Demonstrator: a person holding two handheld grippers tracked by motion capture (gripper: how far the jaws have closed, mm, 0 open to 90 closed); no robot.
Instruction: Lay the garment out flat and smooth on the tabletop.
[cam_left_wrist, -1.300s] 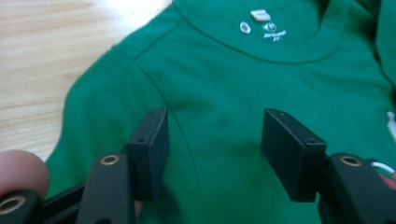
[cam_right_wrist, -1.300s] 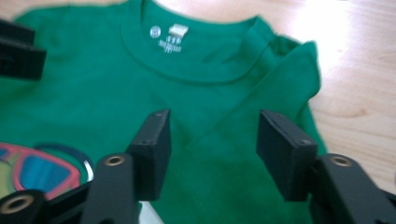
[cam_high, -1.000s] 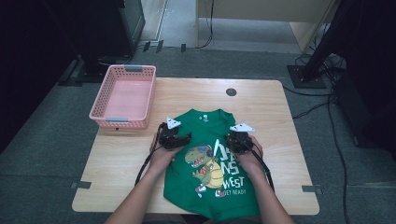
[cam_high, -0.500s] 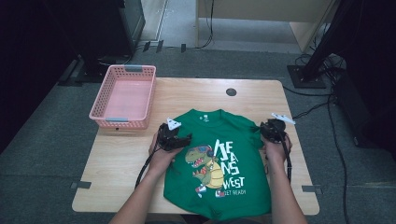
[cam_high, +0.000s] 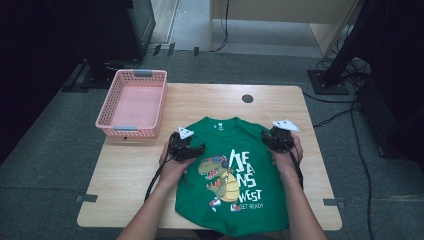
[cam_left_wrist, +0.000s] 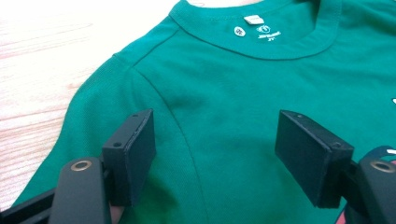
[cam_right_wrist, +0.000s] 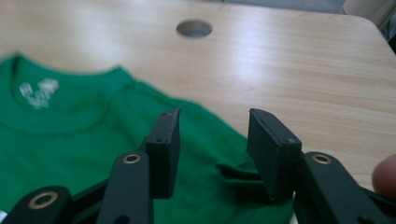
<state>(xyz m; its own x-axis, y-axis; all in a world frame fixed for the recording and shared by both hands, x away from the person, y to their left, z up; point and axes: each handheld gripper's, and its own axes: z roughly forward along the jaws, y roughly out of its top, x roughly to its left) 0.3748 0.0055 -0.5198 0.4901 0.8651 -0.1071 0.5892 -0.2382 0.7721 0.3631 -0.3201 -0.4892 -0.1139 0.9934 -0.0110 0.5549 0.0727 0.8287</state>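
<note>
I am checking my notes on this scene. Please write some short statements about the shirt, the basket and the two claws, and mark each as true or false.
1. The green T-shirt lies flat with its dinosaur print facing up. True.
2. The pink basket holds a folded shirt. False: it is empty.
3. The left claw is shut on the collar. False: its jaws stand open over the shoulder area.
4. The right claw is open at the shirt's edge. True.
</note>
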